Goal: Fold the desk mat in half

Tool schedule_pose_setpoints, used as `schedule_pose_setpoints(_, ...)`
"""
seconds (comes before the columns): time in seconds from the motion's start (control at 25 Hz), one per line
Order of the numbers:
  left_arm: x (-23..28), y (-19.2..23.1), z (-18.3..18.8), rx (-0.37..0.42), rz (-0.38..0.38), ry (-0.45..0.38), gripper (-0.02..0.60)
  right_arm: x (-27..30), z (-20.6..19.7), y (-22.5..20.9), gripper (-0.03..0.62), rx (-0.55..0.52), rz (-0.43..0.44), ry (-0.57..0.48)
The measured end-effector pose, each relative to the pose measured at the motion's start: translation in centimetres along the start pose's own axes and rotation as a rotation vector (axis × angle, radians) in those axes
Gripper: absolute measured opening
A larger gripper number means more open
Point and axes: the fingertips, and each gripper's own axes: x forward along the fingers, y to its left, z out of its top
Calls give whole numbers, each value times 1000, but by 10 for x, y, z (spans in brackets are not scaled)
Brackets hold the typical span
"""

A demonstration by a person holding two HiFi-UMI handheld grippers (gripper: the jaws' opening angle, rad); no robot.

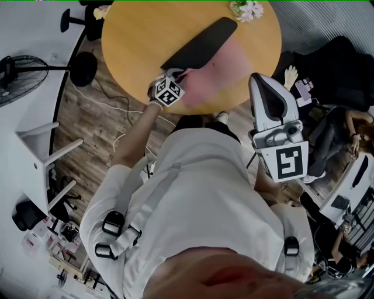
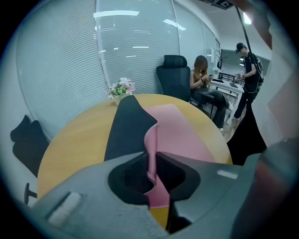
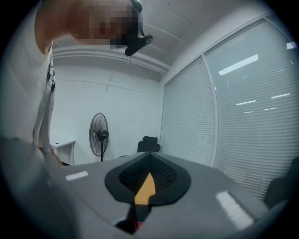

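The desk mat lies on the round wooden table [image 1: 131, 44], its black side [image 1: 198, 44] up at the far left and its pink underside [image 1: 213, 73] turned up toward me. My left gripper [image 1: 186, 75] is at the table's near edge, shut on the mat's pink edge. In the left gripper view that pink edge [image 2: 152, 149] stands upright, pinched between the jaws of the left gripper [image 2: 153, 156], with the black part [image 2: 126, 126] behind it. My right gripper [image 1: 260, 82] hangs off the table at the right, pointing level. The right gripper [image 3: 149, 156] has its jaws together with nothing in them.
A small flower pot [image 1: 246, 9] stands at the table's far edge. A floor fan [image 1: 17, 76] and a white stool [image 1: 41, 152] are to the left. A seated person [image 2: 203, 84] and a standing person [image 2: 247, 65] are beyond the table near an office chair [image 2: 175, 74].
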Motion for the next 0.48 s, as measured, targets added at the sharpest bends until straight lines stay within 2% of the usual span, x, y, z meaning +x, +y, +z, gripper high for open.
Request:
schedule_pose_setpoints(0.16, 1, -29, -9, 66, -33, 42, 49, -8, -5, -3, 5, -27, 22, 6)
schedule_pose_setpoints(0.48, 3, -82, -20, 129, -94, 81, 51, -12, -13, -9, 5, -25, 55, 13)
